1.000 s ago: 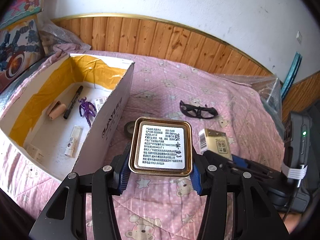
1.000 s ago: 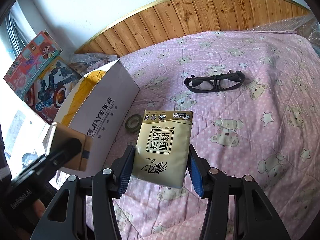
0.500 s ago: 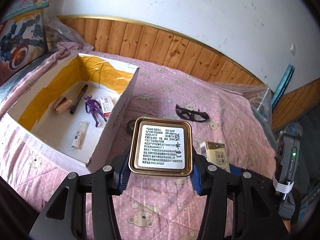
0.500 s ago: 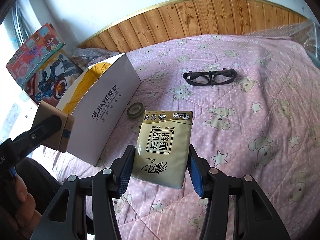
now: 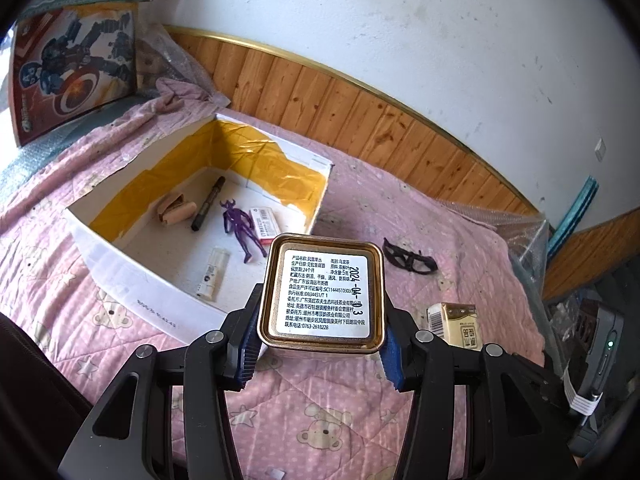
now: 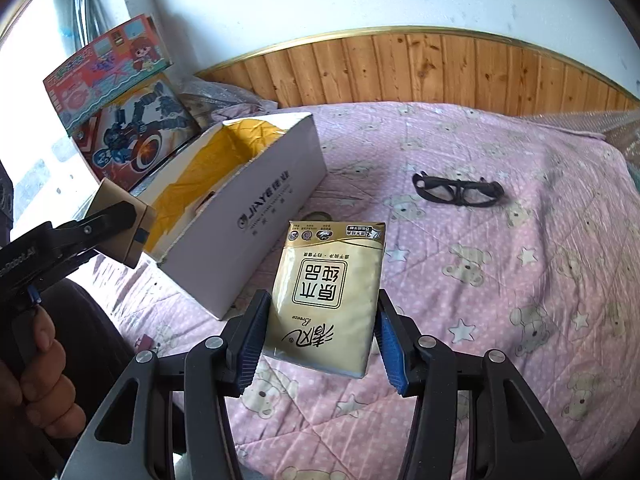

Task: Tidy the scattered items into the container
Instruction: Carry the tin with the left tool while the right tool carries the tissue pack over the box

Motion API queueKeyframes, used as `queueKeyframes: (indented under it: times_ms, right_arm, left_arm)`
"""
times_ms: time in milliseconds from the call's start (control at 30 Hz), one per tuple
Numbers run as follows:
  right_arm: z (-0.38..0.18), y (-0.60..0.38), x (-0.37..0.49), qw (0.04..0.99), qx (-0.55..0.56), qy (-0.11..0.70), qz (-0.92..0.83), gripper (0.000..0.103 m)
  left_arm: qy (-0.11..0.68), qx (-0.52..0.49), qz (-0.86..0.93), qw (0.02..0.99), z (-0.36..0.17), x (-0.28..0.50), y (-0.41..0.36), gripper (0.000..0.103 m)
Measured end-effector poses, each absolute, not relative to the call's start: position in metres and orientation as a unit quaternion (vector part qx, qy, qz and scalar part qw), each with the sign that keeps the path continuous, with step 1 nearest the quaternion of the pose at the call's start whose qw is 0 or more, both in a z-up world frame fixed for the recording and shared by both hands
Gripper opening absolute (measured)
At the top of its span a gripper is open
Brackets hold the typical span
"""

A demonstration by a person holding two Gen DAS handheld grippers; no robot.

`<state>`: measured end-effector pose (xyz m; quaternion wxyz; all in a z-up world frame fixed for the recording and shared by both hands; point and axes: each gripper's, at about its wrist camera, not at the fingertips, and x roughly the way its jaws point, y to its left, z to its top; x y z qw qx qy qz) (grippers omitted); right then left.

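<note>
left gripper: clamped on tin, now carried nearer the box, at its near wall | right gripper: clamped on tissue pack, raised, trailing beside box | next: drop both in; glasses, tape left on bed

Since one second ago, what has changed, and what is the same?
Both grippers came nearer the white box, which now shows more of its inside. The left gripper holds the gold tin as before, the right gripper the tissue pack. The glasses stayed on the bed.
</note>
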<state>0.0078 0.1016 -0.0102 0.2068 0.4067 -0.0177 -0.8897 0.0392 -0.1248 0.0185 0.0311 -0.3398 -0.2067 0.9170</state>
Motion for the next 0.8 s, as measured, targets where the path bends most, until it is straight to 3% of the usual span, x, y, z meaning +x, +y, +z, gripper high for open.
queueKeyframes:
  times_ms: [800]
  right_arm:
    - [0.034, 0.023, 0.001, 0.275, 0.373, 0.031, -0.886, 0.052]
  left_arm:
    - [-0.264, -0.315, 0.912, -0.009, 0.019, 0.034, -0.204, 0.052]
